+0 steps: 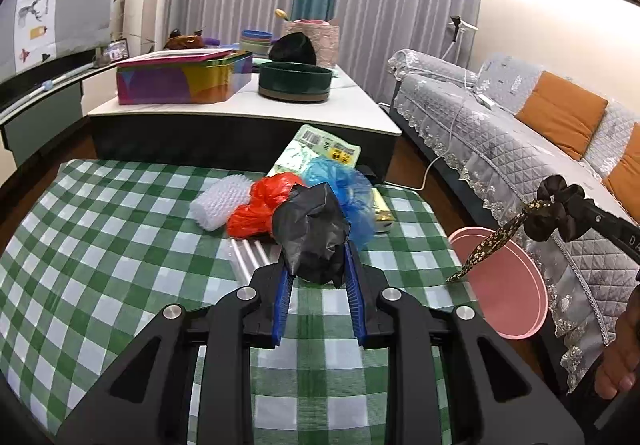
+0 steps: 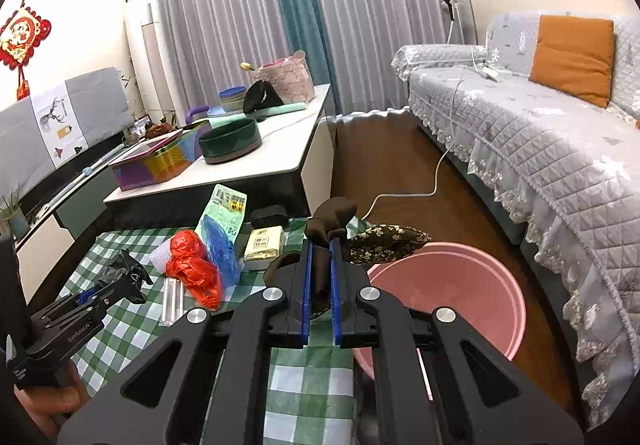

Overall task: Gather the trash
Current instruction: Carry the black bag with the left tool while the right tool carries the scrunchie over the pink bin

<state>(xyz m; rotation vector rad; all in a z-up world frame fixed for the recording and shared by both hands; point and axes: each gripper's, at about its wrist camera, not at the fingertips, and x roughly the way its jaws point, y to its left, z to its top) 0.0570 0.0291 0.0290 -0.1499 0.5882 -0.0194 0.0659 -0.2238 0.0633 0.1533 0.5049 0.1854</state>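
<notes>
Gripping crumpled black plastic bag [image 1: 312, 233], left claw [image 1: 318, 277], glossy, creased

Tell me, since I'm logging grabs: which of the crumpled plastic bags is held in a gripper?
The black plastic bag, clamped in the left gripper; the red bag and blue bag lie on the checked cloth.

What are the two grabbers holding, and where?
The left gripper pinches the black plastic bag by its lower end. The right gripper clamps the dark scrunchie by its fabric middle.
</notes>
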